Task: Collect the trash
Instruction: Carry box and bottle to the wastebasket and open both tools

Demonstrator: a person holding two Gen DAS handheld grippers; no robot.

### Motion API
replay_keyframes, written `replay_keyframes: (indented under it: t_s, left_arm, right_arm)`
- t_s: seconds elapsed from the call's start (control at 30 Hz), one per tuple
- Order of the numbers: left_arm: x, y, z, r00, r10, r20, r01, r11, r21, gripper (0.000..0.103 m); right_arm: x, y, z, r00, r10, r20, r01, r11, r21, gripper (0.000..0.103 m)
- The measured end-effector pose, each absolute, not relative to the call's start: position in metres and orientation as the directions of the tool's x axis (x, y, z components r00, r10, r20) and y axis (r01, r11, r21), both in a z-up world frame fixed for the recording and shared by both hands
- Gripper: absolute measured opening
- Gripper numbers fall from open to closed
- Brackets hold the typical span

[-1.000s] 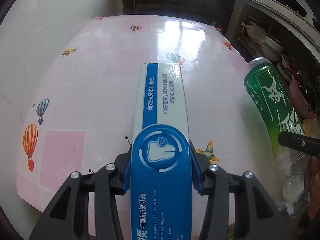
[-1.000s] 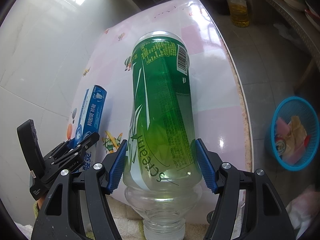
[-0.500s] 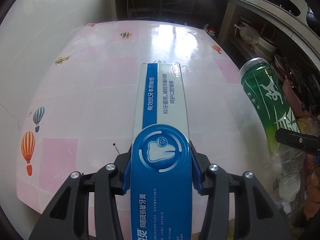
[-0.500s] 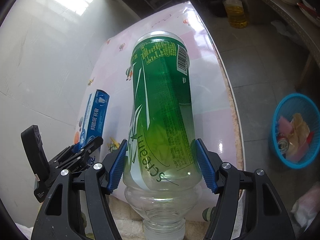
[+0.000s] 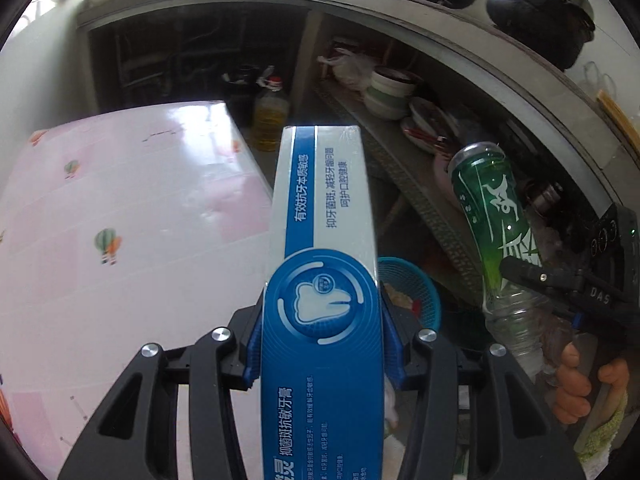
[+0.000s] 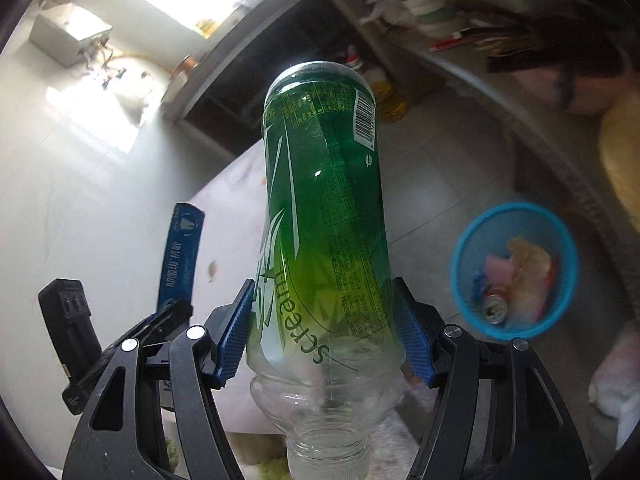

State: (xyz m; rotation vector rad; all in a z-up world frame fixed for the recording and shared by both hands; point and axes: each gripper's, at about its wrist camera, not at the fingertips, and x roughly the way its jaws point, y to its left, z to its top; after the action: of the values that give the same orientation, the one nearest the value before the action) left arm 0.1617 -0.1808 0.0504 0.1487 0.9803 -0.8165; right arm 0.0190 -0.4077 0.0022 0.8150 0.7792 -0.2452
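Both tongs have swung off the pink balloon-print desk (image 5: 120,208) toward the round blue mesh basket (image 6: 516,268), probably for dropping. The left tongs (image 5: 322,344) grip the blue-and-white toothpaste box (image 5: 324,240); the right tongs (image 6: 324,332) grip the green-labelled clear plastic bottle (image 6: 324,208).

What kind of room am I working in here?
Most likely a home kitchen: stacked bowls on a low shelf, a black pot on the counter above, and a yellow cooking-oil jug on the floor.

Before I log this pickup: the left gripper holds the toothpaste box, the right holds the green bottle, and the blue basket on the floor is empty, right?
Not quite: the blue basket isn't empty. The right wrist view shows wrappers and a can inside. The left gripper does hold the toothpaste box, the right gripper the green bottle.
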Motion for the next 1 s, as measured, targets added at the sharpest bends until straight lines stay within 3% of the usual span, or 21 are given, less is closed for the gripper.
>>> replay_keyframes:
  t_s: [0.2, 0.47, 0.57, 0.67, 1.0]
  left_arm:
    - [0.156, -0.28, 0.015, 0.087, -0.564, -0.821, 0.715, 0.609, -0.342, 0.046]
    - [0.151, -0.382, -0.079, -0.092, -0.393, -0.915, 0.701, 0.627, -0.34, 0.046]
    - [0.152, -0.409, -0.105, -0.075, -0.34, -0.937, 0.701, 0.651, -0.292, 0.047]
    - [0.158, -0.429, -0.128, -0.067, -0.3, -0.952, 0.696, 0.669, -0.26, 0.064]
    - [0.157, -0.415, -0.114, -0.009, -0.307, -0.952, 0.688, 0.689, -0.229, 0.066]
  right_arm:
    - [-0.039, -0.452, -0.057, 0.62, 0.024, -0.784, 0.666, 0.512, 0.542, 0.063]
    - [-0.045, -0.471, -0.155, 0.54, 0.118, -0.833, 0.759, 0.358, 0.543, 0.063]
    - [-0.046, -0.487, -0.17, 0.529, 0.114, -0.841, 0.777, 0.334, 0.534, 0.063]
    - [-0.047, -0.486, -0.178, 0.515, 0.119, -0.849, 0.789, 0.322, 0.523, 0.063]
    - [-0.049, -0.491, -0.187, 0.484, 0.14, -0.864, 0.804, 0.318, 0.502, 0.063]
